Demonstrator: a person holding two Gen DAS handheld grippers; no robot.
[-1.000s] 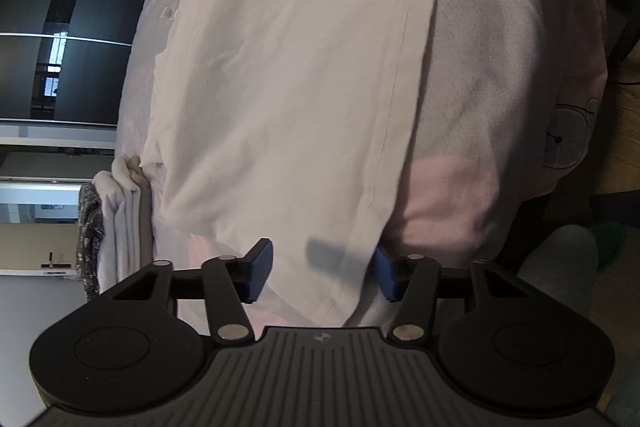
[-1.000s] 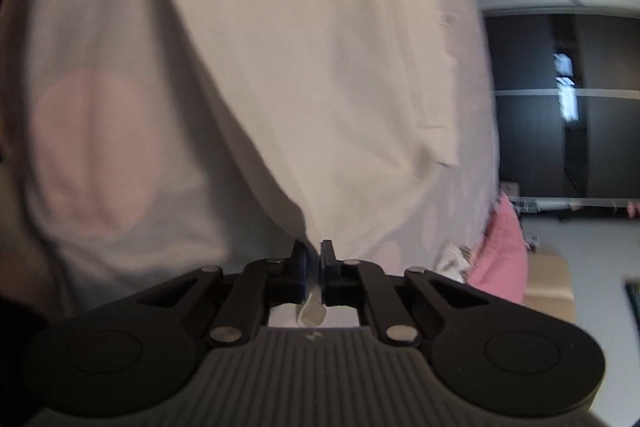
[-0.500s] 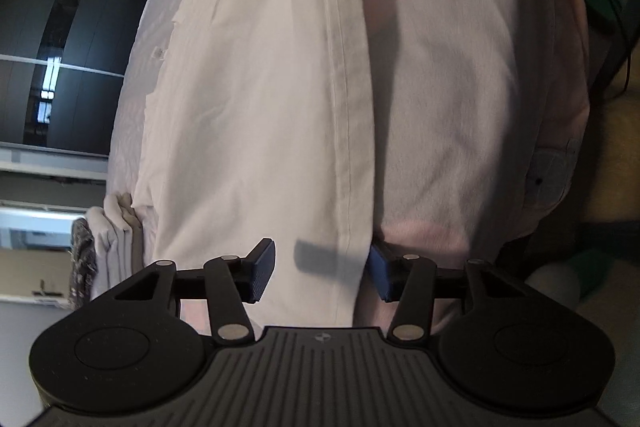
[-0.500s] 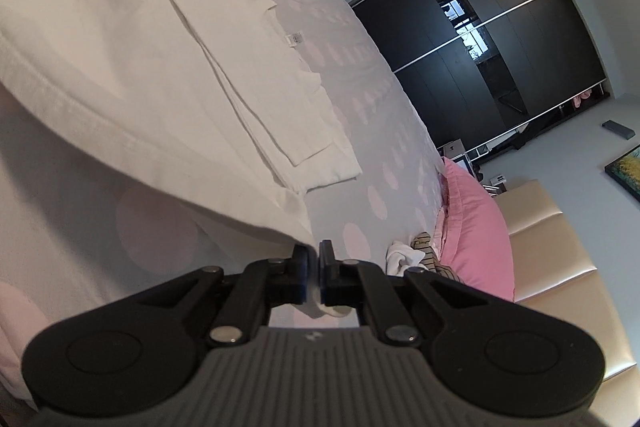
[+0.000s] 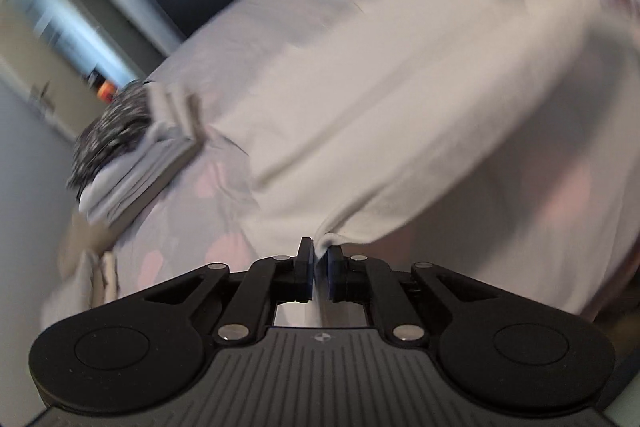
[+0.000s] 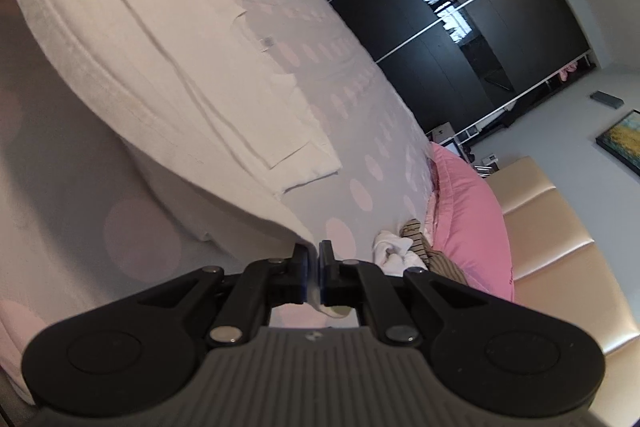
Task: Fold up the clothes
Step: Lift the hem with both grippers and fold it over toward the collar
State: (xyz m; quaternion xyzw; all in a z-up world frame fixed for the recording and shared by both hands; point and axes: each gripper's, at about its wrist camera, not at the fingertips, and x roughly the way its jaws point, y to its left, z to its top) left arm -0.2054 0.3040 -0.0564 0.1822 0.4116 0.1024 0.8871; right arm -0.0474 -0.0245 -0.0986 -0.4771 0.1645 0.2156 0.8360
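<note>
Bedspread [image 6: 360, 99] under cream garment [image 6: 168, 75] — we see its near edge lifted. Left gripper [image 5: 319, 263], spread wide a second ago, now pinches that hem; right gripper [image 6: 313, 269] clenched on the other corner — we judge a fold starting.

Cream-white garment [image 6: 168, 75], grey bedspread [image 6: 360, 131] — pale pink dots, pink pillow [image 6: 468, 211]

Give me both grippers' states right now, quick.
Left gripper: shut on the hem of the white garment.
Right gripper: shut on another edge of the white garment.
</note>
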